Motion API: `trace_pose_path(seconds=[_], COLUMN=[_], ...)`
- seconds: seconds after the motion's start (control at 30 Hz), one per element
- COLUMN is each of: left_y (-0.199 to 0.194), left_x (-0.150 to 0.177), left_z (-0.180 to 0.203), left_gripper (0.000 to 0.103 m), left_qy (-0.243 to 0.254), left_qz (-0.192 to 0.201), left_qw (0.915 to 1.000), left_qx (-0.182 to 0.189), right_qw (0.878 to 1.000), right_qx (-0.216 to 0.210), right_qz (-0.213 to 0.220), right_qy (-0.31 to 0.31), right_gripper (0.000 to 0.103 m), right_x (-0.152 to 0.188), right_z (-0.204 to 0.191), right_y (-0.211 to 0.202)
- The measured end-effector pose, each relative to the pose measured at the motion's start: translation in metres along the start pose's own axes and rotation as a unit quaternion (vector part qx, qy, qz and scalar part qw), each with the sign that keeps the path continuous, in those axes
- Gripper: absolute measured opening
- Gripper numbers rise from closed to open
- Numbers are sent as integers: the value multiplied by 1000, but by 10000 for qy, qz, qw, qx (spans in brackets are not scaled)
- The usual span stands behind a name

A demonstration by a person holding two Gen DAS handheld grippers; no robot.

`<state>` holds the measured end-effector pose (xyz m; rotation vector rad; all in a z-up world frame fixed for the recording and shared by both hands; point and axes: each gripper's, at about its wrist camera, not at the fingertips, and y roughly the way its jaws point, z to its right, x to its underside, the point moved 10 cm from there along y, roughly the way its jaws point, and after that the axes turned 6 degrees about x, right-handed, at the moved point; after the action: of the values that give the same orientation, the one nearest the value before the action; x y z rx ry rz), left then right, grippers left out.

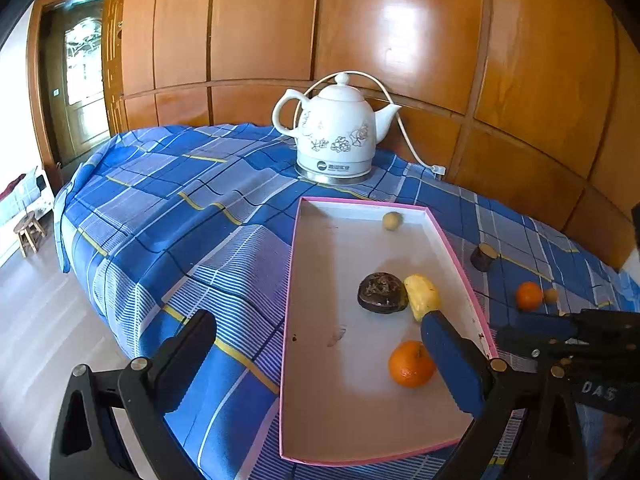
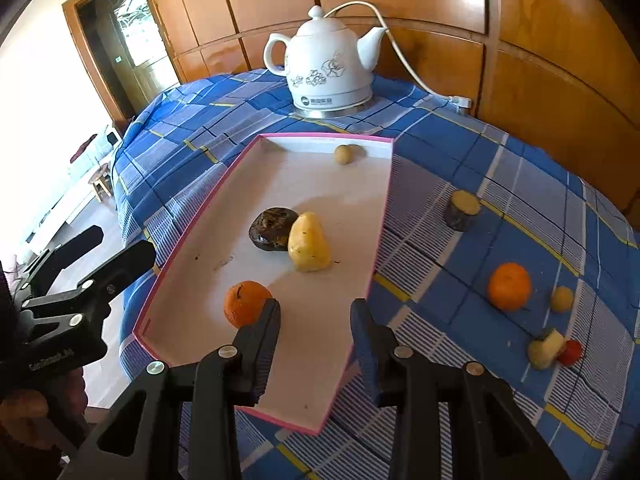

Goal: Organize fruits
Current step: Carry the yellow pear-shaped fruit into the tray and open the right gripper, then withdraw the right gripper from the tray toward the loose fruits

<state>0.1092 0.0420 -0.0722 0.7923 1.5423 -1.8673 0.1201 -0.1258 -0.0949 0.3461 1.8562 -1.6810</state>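
Note:
A white tray with a pink rim [image 1: 332,248] [image 2: 280,176] lies on the blue checked cloth. It holds an orange [image 1: 411,364] [image 2: 246,304], a yellow fruit [image 1: 422,296] [image 2: 309,248], a dark wrinkled fruit [image 1: 382,293] [image 2: 272,229] and a small tan fruit [image 1: 391,221] [image 2: 343,154]. My right gripper [image 2: 316,306] [image 1: 520,332] hangs open over the tray's near end, empty, the orange just left of its left finger. My left gripper [image 1: 316,320] [image 2: 124,242] is wide open astride the tray's left rim, holding nothing.
On the cloth right of the tray lie a second orange [image 2: 509,286], a small tan fruit [image 2: 562,299], a dark stub with a yellow cut top [image 2: 462,210], a pale cut piece [image 2: 544,350] and a small red fruit [image 2: 572,352]. A white kettle [image 1: 340,132] with its cord stands behind.

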Motion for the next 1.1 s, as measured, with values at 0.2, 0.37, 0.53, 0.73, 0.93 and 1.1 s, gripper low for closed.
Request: trace_pose_path(seconds=[0.2,0.37,0.53,0.73,0.93,1.1], left_y=[-1,-2,-1,-1,4,7], left_x=[1,1,2,3,5,7], left_z=[13,22,31,40,49,57], left_gripper=[103,103,103,103,103,103], left_qy=[167,287,394,536,649,718], left_qz=[-24,-26,-75,-111,-206,-270], left_qw=[9998,9995,9991,9984,9975,9968], left_qx=[62,96,127,150,201,239], right_qw=[9998,9994,9988,9973,9938,9896], right_qx=[133,267,387,606,920,1152], right_qz=[60,97,136,178,220,243], right_qy=[94,173,248,365,577,821], right_gripper=[37,37,37,37,37,37], right_x=[2,3,5,7,10,15], right_z=[21,41,60,89,132,171], right_y=[-11,-19,-25,-33,-45,-54])
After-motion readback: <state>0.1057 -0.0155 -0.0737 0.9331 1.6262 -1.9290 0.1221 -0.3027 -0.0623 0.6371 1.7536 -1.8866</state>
